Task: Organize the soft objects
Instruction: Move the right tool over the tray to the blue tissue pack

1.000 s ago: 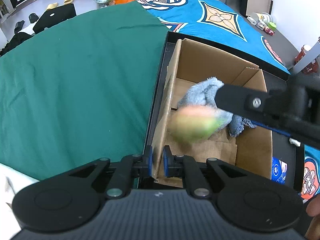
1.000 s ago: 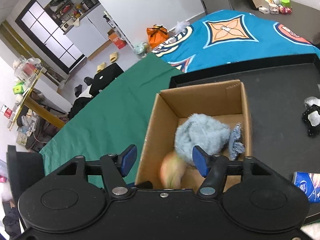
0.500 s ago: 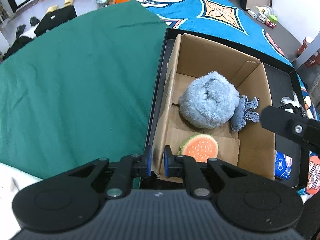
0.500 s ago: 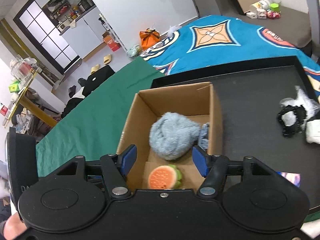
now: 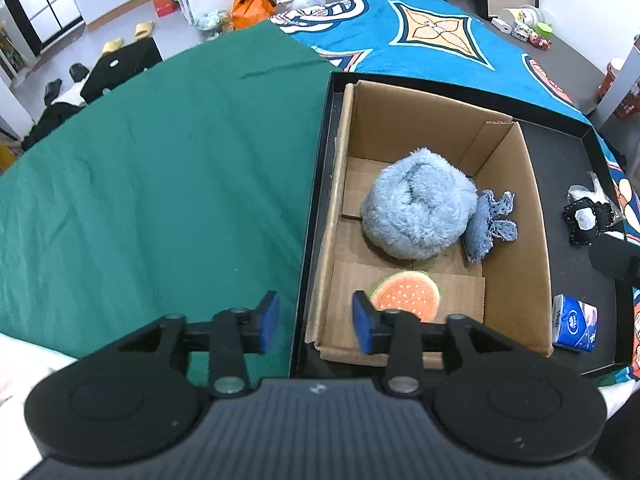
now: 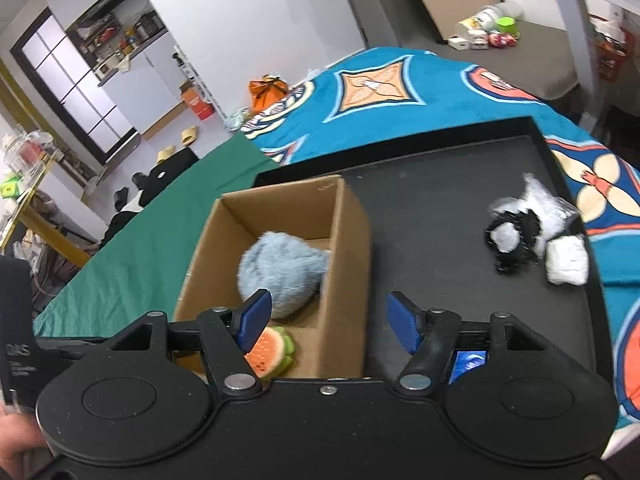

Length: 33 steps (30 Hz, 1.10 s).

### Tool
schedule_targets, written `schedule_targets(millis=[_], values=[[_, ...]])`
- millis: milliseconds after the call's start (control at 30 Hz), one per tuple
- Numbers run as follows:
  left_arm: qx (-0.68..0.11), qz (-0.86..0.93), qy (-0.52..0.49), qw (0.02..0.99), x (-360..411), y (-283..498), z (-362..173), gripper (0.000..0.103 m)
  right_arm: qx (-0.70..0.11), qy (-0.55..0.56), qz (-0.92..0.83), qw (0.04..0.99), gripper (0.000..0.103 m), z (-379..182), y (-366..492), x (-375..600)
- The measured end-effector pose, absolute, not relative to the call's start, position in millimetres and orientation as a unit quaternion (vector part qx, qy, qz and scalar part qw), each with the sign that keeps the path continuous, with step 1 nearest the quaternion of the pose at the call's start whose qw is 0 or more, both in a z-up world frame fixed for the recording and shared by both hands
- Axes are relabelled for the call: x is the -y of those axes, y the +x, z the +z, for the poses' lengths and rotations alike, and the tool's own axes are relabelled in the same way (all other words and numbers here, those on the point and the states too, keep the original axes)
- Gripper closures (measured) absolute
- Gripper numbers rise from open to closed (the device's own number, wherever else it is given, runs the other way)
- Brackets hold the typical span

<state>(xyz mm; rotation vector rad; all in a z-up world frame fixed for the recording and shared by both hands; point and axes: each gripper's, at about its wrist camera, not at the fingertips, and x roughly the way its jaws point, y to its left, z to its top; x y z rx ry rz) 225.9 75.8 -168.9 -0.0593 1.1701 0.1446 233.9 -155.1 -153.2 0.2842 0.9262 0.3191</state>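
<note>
A cardboard box (image 5: 516, 216) stands in a black tray (image 5: 560, 136). Inside it lie a fluffy light-blue plush (image 5: 416, 208), a small denim toy (image 5: 488, 224) and a watermelon-slice plush (image 5: 406, 296). My left gripper (image 5: 316, 322) hovers over the box's near left corner. Its jaws are opening, and the box wall stands between the pads untouched. My right gripper (image 6: 330, 322) is open and widening, with nothing held, above the box's (image 6: 348, 248) right wall. A black-and-white plush (image 6: 516, 236) and a white soft bundle (image 6: 568, 264) lie on the tray to the right.
A blue tissue pack (image 5: 574, 322) sits on the tray beside the box. A green cloth (image 5: 160, 160) covers the surface left of the tray, a blue patterned blanket (image 6: 380, 80) lies behind it. Bare black tray floor (image 6: 440, 200) stretches between box and plush.
The watermelon plush dropped from the air into the box and lies still. My left jaws parted from the box wall. My right gripper slid right, toward the tray's open side.
</note>
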Motion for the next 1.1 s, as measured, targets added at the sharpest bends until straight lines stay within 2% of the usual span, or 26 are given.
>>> schedule_targets(millis=[333, 900, 1100], values=[[-0.549, 0.078, 0.000, 0.832, -66, 225, -165, 0.053, -0.453, 0.145, 0.101, 0.874, 0.029, -180, 228, 189], [-0.559, 0.095, 0.031, 0.823, -56, 230, -168, 0.051, -0.483, 0.124, 0.017, 0.866, 0.011, -242, 224, 214], [-0.551, 0.101, 0.044, 0.827, -50, 229, -166, 0.040, -0.488, 0.119, 0.013, 0.865, 0.011, -258, 220, 214]])
